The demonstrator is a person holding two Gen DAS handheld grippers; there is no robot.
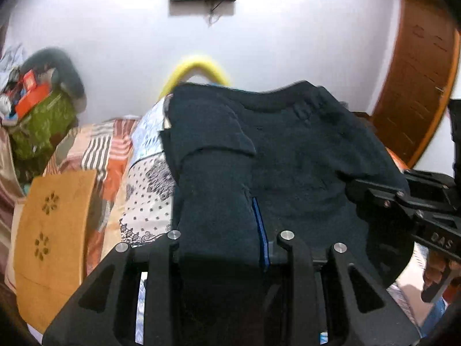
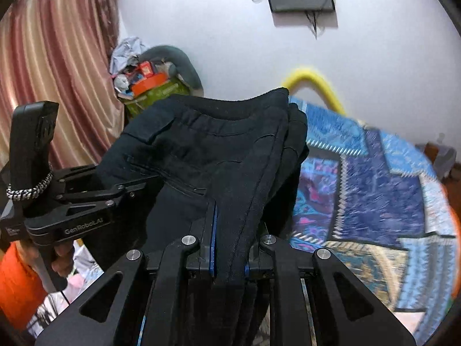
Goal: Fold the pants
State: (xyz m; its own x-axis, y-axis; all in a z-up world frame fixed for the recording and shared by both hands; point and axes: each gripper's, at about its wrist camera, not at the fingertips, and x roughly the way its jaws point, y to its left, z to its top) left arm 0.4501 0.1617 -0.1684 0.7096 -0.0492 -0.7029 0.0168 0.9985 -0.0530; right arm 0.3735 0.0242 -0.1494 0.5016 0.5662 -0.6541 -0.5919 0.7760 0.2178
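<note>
The dark navy pants (image 1: 288, 150) hang bunched above the bed, held from both sides. My left gripper (image 1: 227, 230) is shut on a thick fold of the pants; the cloth drapes over and hides the fingertips. My right gripper (image 2: 229, 248) is shut on a seamed edge of the pants (image 2: 219, 144), whose elastic waistband shows at the top. In the left wrist view the right gripper (image 1: 374, 193) comes in from the right, clamped on the cloth. In the right wrist view the left gripper (image 2: 126, 193) comes in from the left, clamped on the cloth.
A patchwork bedspread (image 2: 374, 196) covers the bed below. A yellow curved bar (image 1: 198, 69) stands at the bed's far end by the white wall. A green bag with clutter (image 1: 40, 118) sits at left. An orange-brown cushion (image 1: 52, 230) lies near left. A wooden door (image 1: 417, 80) is at right.
</note>
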